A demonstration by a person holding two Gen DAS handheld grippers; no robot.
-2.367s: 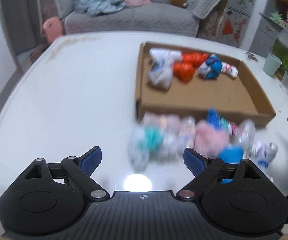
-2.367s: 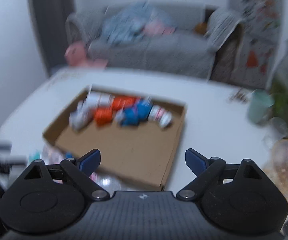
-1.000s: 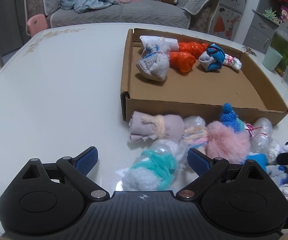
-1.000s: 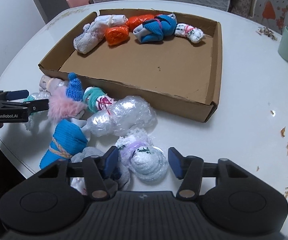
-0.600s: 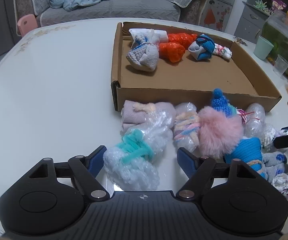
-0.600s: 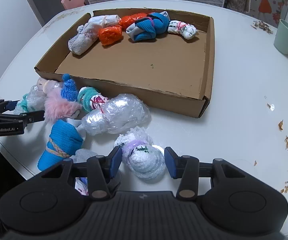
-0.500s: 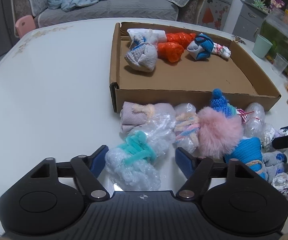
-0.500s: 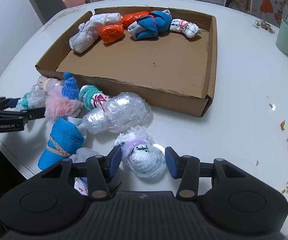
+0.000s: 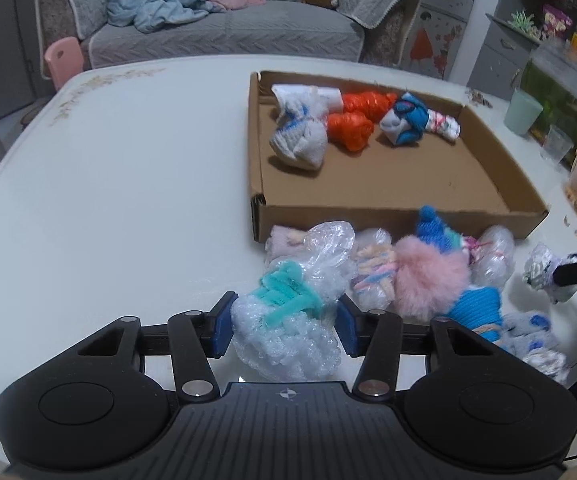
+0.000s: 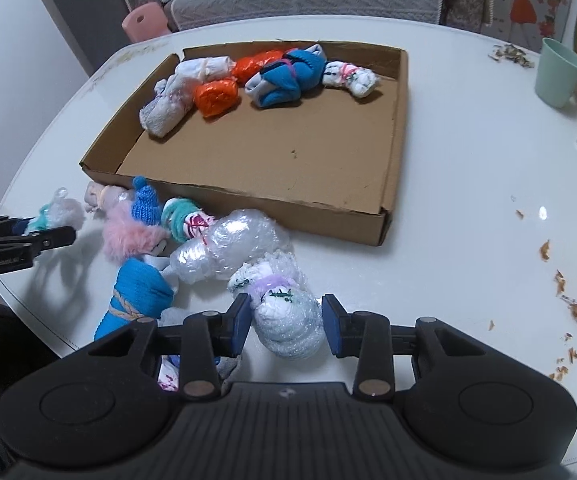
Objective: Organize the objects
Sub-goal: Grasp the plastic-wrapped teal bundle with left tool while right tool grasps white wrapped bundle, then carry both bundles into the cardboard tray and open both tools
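Gripping bundles: left gripper (image 9: 284,322) clamps teal-banded bubble-wrap bundle (image 9: 288,320), right gripper (image 10: 284,326) clamps purple-banded bundle (image 10: 286,320), both near table edge. Cardboard tray (image 10: 398,128) at 12 o'clock holds about six; roughly seven remain outside.

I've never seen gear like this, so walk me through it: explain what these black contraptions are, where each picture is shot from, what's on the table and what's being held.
No robot here: a person holds a two-finger tool in each hand, with a camera on each looking along its fingers. In the left view, the left tool is closed on a plastic-wrapped bundle with a teal band. In the right view, the right tool grips a wrapped bundle with a purple band. On the white table sits a shallow cardboard box holding a few rolled bundles, with more piled in front of it, including a pink fluffy one.
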